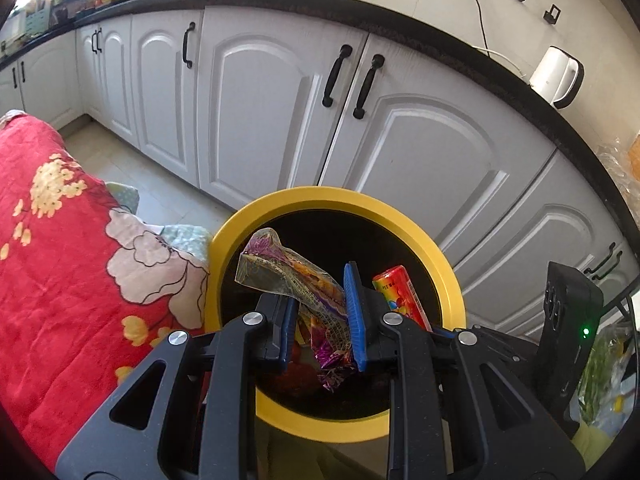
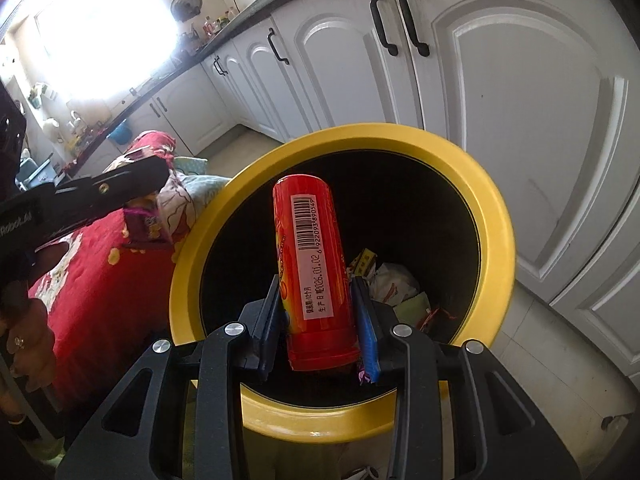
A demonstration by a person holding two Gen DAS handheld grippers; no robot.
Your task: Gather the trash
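Observation:
A round bin with a yellow rim (image 1: 400, 216) stands on the floor before white cabinets; it also shows in the right wrist view (image 2: 496, 216). My left gripper (image 1: 320, 320) is shut on a crinkled purple and clear snack wrapper (image 1: 288, 272) and holds it over the bin's opening. My right gripper (image 2: 316, 320) is shut on a red snack tube (image 2: 312, 256) with a barcode label, also over the opening. The tube shows in the left wrist view (image 1: 402, 292). Several wrappers (image 2: 392, 284) lie at the bin's bottom.
A red floral blanket (image 1: 60, 248) lies just left of the bin. White cabinet doors (image 1: 256, 104) with black handles run behind it under a dark countertop. A white kettle (image 1: 556, 76) sits on the counter. A plastic bag with greens (image 1: 600, 372) is at the right.

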